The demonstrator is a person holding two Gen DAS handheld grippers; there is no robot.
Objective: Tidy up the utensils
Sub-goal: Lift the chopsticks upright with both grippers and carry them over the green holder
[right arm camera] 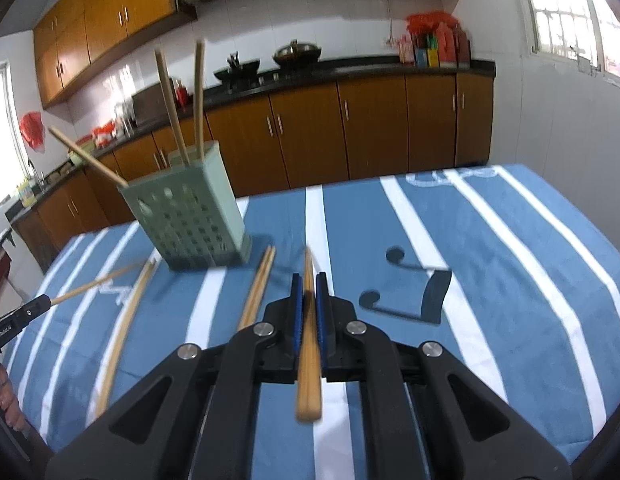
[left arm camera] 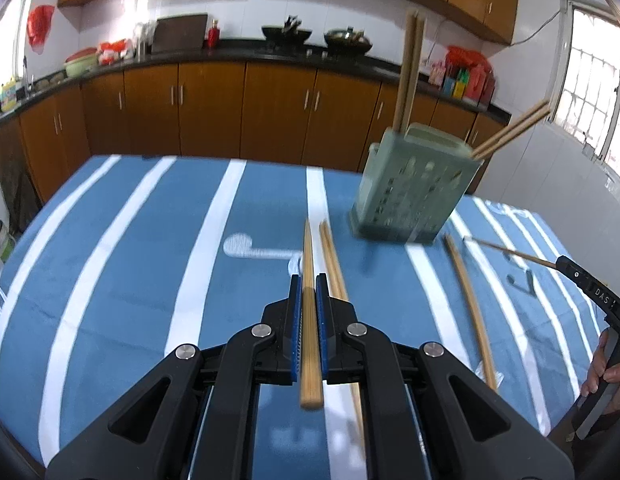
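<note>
Left wrist: my left claw [left arm camera: 308,288] grips a chopstick [left arm camera: 308,308]; right claw [right arm camera: 308,288] likewise. Next: tip both into holder [left arm camera: 409,196].

Daylight is admitted through a window [left arm camera: 589,76] at the right, where panes are overexposed to white. Glare is reflected off the wall tiles [left arm camera: 246,8]. Soft shadows are cast on the table [left arm camera: 130,248] beside the holder [right arm camera: 190,216]. Motion blur is seen on the holder and chopsticks [right arm camera: 308,344]. Straight lines are bowed by fisheye distortion, and corners are vignetted black.
</note>
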